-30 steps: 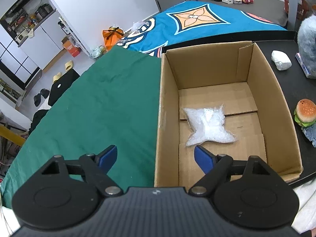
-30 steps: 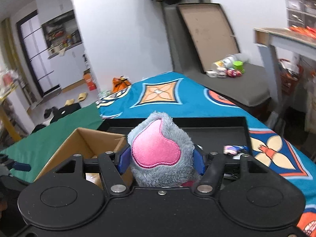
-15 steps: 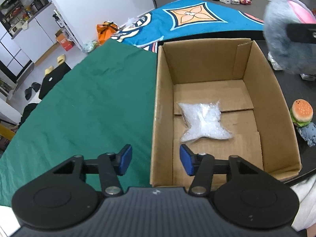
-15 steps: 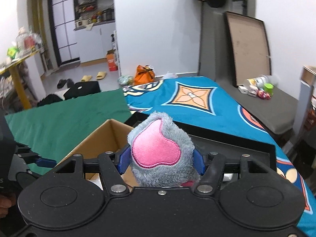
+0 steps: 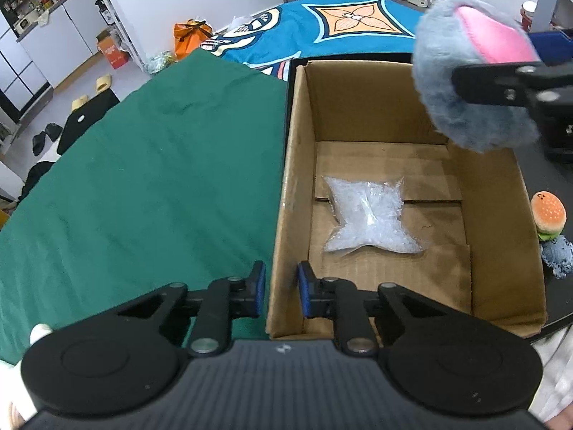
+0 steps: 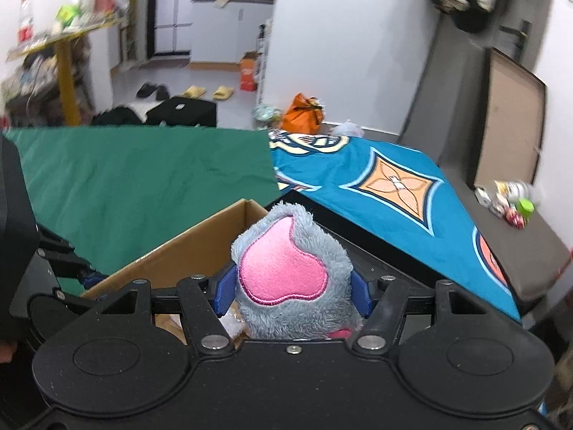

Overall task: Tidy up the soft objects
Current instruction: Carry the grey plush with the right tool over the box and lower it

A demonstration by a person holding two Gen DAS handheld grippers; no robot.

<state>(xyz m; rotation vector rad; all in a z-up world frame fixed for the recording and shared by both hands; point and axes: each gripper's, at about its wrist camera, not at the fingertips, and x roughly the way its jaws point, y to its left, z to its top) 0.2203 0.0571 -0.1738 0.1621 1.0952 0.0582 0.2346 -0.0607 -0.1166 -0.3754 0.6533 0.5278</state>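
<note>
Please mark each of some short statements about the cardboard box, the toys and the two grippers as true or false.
1. The right gripper holds a grey plush toy with a pink heart patch. True.
2. The cardboard box is empty. False: a clear plastic bag lies in it.
3. The left gripper straddles the box's left wall. True; its jaws are closing.
4. The burger plush lies inside the box. False: it lies outside, to its right.

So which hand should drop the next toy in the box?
The right. Its gripper already grips the fluffy grey toy above the cardboard box. The left gripper carries nothing; its jaws are closing astride the box's wall.
</note>
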